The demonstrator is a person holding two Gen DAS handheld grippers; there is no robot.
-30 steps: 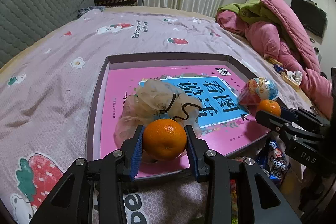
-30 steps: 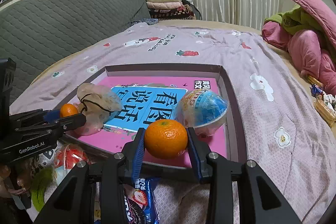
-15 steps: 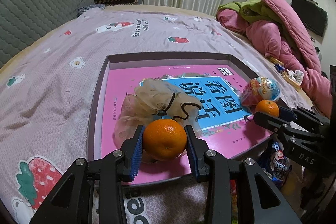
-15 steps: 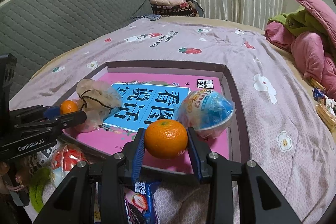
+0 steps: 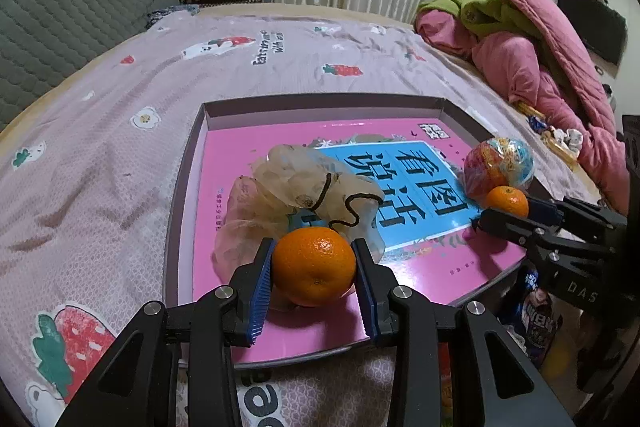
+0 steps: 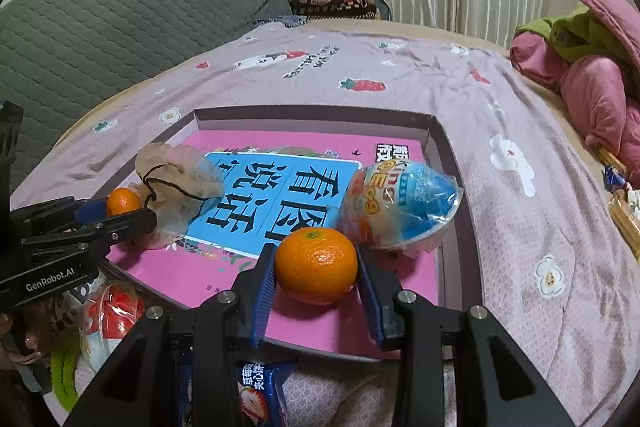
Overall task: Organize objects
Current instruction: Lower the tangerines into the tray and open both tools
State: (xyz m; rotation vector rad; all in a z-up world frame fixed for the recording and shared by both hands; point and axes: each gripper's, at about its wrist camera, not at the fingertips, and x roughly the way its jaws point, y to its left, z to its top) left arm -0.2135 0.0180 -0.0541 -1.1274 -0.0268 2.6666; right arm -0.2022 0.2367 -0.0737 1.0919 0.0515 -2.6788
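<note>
My left gripper (image 5: 314,263) is shut on an orange (image 5: 314,266), held low over the near left of a shallow box (image 5: 188,163) with a pink and blue printed floor. My right gripper (image 6: 316,265) is shut on a second orange (image 6: 316,265) over the box's near right. A beige mesh pouch with a black cord (image 5: 308,195) lies just behind the left orange. A wrapped blue and orange toy egg (image 6: 400,205) lies just behind the right orange. Each gripper shows in the other's view, the right one (image 5: 508,203) and the left one (image 6: 124,205).
The box (image 6: 436,131) sits on a purple bedsheet (image 5: 100,155) with strawberry prints. Snack packets (image 6: 256,391) and a red packet (image 6: 116,311) lie by the box's near edge. A pink and green quilt pile (image 5: 532,43) is at the far right, a grey headboard (image 6: 120,19) on the left.
Both grippers have moved a little forward over the box with their oranges still held. The pouch and the egg have not moved.
</note>
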